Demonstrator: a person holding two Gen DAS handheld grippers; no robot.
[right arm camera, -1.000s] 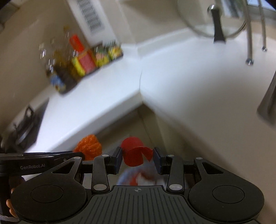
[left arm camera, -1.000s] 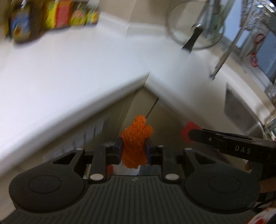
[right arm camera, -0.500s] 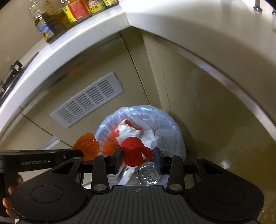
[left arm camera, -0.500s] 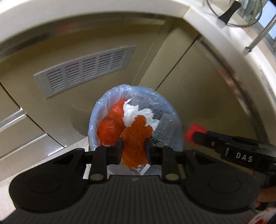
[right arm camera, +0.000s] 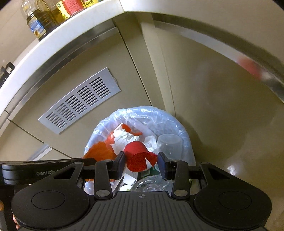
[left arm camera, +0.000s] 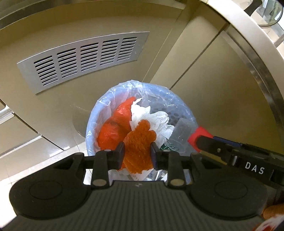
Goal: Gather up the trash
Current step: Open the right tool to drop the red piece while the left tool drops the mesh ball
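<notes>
An orange mesh wad (left arm camera: 140, 140) sits between the pads of my left gripper (left arm camera: 137, 156), whose jaws are opening while both pads still touch it. It hangs right over the trash bin (left arm camera: 177, 99), which is lined with a blue bag. My right gripper (right arm camera: 141, 162) is shut on a crushed red cup (right arm camera: 136, 156), also above the bin (right arm camera: 150, 113). The two grippers are side by side. The red cup (left arm camera: 197, 135) shows at the right of the left wrist view, the mesh wad (right arm camera: 99, 151) at the left of the right wrist view.
The bin holds white tissue (left arm camera: 150, 117), an orange bag (left arm camera: 113, 128) and a clear plastic cup (right arm camera: 170, 144). Behind it stand beige corner cabinets with a metal vent grille (left arm camera: 83, 58). The white countertop edge (right arm camera: 44, 48) overhangs above, with bottles (right arm camera: 53, 14) on it.
Both grippers have dropped from countertop height to just above the bin, each still carrying its piece of trash. The bin has come fully into view and looms larger.
</notes>
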